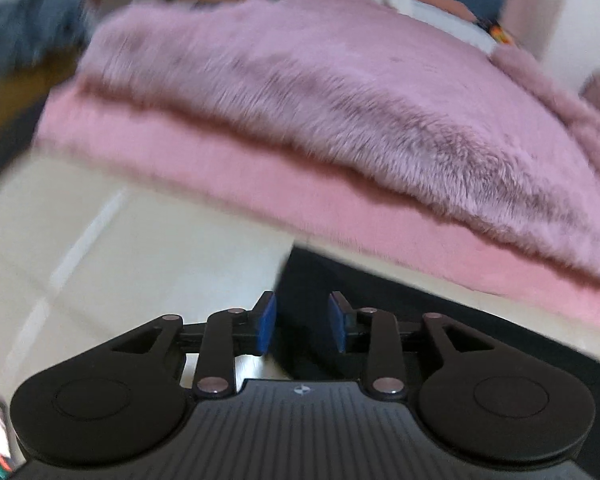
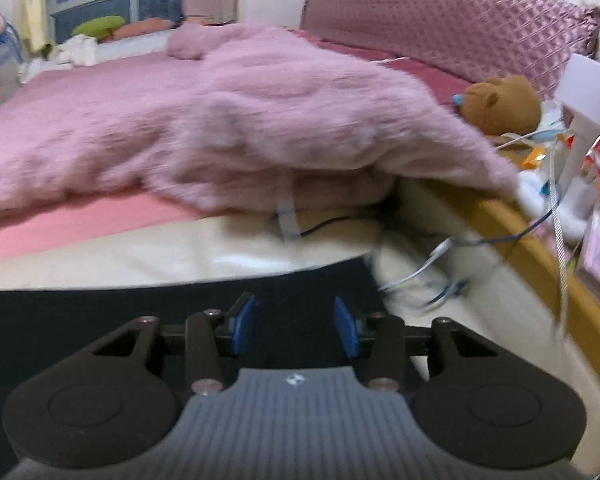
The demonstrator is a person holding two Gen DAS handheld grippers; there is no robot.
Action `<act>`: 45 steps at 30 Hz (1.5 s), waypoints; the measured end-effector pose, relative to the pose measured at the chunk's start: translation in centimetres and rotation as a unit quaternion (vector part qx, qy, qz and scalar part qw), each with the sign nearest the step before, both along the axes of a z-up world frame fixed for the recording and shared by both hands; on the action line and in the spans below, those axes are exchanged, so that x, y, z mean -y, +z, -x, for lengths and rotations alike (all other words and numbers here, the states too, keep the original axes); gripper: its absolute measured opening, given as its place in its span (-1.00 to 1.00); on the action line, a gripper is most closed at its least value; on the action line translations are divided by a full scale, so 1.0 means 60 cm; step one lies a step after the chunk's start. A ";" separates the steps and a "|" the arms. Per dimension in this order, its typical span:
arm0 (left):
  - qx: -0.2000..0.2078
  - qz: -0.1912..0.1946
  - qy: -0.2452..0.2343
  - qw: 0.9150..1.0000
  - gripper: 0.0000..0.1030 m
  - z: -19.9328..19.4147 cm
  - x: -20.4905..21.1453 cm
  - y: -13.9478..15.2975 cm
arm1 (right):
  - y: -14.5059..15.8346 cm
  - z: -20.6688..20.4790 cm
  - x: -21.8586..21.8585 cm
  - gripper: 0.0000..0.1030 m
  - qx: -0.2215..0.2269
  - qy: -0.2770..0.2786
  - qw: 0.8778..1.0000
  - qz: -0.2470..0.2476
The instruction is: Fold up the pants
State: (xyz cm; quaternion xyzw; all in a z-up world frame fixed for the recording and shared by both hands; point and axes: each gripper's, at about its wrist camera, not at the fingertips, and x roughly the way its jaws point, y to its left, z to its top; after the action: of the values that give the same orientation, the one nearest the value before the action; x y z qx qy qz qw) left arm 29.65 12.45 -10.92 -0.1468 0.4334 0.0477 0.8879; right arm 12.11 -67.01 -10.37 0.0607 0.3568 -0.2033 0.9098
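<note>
Standing apart with nothing pinched between them, the blue rubber pads of the left gripper (image 1: 302, 324) hang over a black fabric garment, the pants (image 1: 400, 320), whose dark cloth fills the gap between the two fingers and spreads to the right beneath them. Whether the pads brush the cloth cannot be told. Left of the pants lies a bare cream sheet (image 1: 120, 248), and beyond it the edge of a plain pink bed cover (image 1: 228, 188) with a shaggy mauve fur blanket (image 1: 320, 92) piled on top.

The right gripper (image 2: 295, 330) likewise has its blue pads parted and gripping nothing, poised above the same black pants (image 2: 100, 304), which stretch away to the left across the near edge of the bed. Past the pants the cream sheet runs up to the pink cover and the rumpled mauve fur blanket. To the right, thin white and blue cables (image 2: 432, 264) trail over the sheet, and a brown plush teddy bear (image 2: 500, 104) sits near a quilted mauve headboard (image 2: 440, 20).
</note>
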 end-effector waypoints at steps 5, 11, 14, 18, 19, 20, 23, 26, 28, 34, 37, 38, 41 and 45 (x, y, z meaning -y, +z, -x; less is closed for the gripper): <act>-0.001 0.149 0.078 0.986 -0.29 0.035 -0.048 -0.060 | -0.003 0.034 -0.114 -0.22 0.000 0.021 0.998 -0.058; 0.048 0.278 0.141 0.949 -0.29 0.051 -0.071 -0.089 | -0.012 0.050 -0.225 -0.30 -0.012 0.048 0.995 -0.089; 0.024 0.267 0.147 0.952 -0.29 0.032 -0.066 -0.101 | -0.023 0.056 -0.260 -0.32 -0.027 0.054 0.994 -0.096; 0.023 0.265 0.138 0.954 -0.30 0.012 -0.054 -0.112 | -0.037 0.061 -0.285 -0.31 -0.051 0.039 0.993 -0.095; 0.024 0.253 0.127 0.959 -0.67 0.008 -0.049 -0.109 | -0.039 0.062 -0.288 -0.31 -0.052 0.036 0.993 -0.096; 0.022 0.236 0.120 0.964 -1.00 0.006 -0.044 -0.103 | -0.040 0.063 -0.293 -0.31 -0.054 0.033 0.993 -0.096; 0.033 0.209 0.106 0.972 -1.00 0.019 -0.039 -0.077 | -0.042 0.068 -0.297 -0.31 -0.063 0.027 0.993 -0.093; 0.033 0.184 0.092 0.978 -1.00 0.032 -0.042 -0.062 | -0.043 0.066 -0.296 -0.31 -0.068 0.023 0.994 -0.087; 0.000 0.168 0.090 0.982 -1.00 0.021 -0.046 -0.081 | -0.042 0.065 -0.295 -0.31 -0.069 0.021 0.994 -0.084; 0.012 0.179 0.122 0.976 -0.21 0.044 -0.066 -0.083 | -0.034 0.069 -0.301 -0.31 -0.069 0.026 0.995 -0.073; 0.010 0.192 0.131 0.973 -0.12 0.057 -0.072 -0.087 | -0.027 0.076 -0.308 -0.30 -0.078 0.026 0.994 -0.066; 0.004 0.198 0.128 0.972 -0.12 0.055 -0.071 -0.094 | -0.024 0.081 -0.311 -0.25 -0.079 0.023 0.994 -0.067; 0.014 0.194 0.116 0.974 -0.12 0.043 -0.054 -0.101 | -0.022 0.098 -0.324 -0.12 -0.086 0.013 0.993 -0.076; 0.024 0.144 0.105 0.984 -0.25 0.028 -0.022 -0.099 | -0.022 0.123 -0.339 -0.08 -0.106 -0.011 0.990 -0.096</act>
State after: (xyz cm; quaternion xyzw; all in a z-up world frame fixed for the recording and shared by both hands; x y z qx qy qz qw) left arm 27.95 13.75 -16.85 -0.3192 0.3961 0.0743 0.8577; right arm 4.74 -46.65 -11.67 0.1298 0.4682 -0.1835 0.8546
